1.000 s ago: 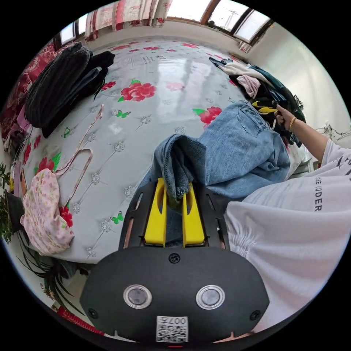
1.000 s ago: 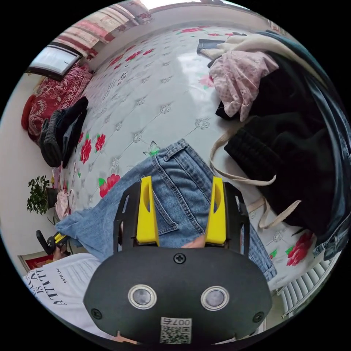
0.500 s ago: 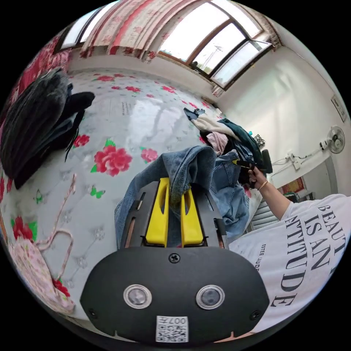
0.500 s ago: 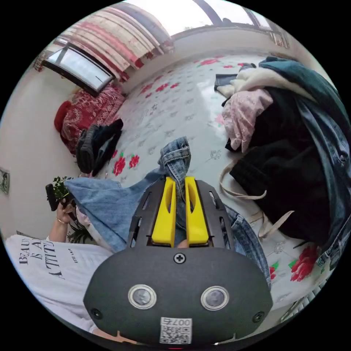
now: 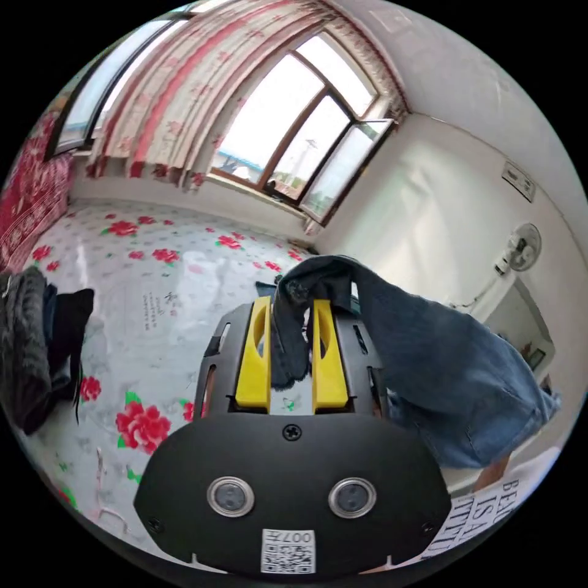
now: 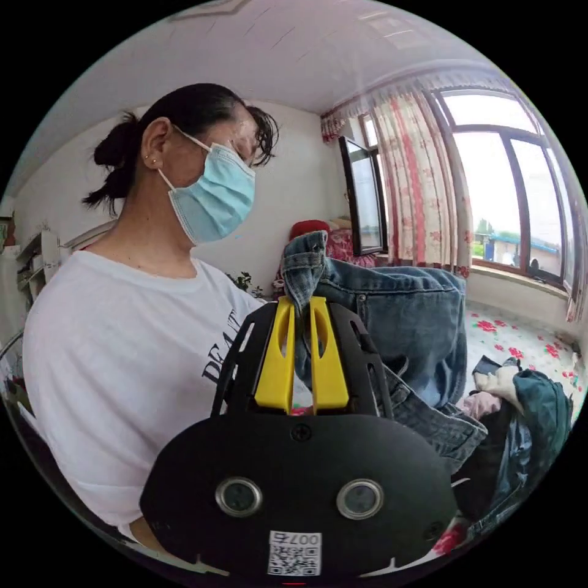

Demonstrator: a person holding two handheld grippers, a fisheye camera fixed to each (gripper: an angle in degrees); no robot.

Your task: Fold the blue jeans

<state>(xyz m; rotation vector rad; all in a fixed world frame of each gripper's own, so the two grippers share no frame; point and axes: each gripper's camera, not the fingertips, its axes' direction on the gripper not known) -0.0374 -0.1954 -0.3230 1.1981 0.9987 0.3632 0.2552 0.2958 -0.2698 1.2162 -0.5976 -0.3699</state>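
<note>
The blue jeans (image 5: 441,373) hang in the air above the flowered bed cover (image 5: 153,294). My left gripper (image 5: 291,306) is shut on a bunched edge of the denim, which drapes away to the right in the left gripper view. In the right gripper view my right gripper (image 6: 301,303) is shut on the waistband of the jeans (image 6: 398,324), and the cloth hangs down behind its yellow jaws.
A person in a white printed T-shirt (image 6: 122,355) stands close behind the right gripper. A pile of dark and pink clothes (image 6: 520,416) lies on the bed at the right. Folded dark garments (image 5: 37,355) sit at the bed's left. Curtained windows (image 5: 288,141) line the far wall.
Both grippers have risen and lifted the jeans off the bed. The right gripper went from open to shut on the waistband. Both views have tilted up toward the windows and the person.
</note>
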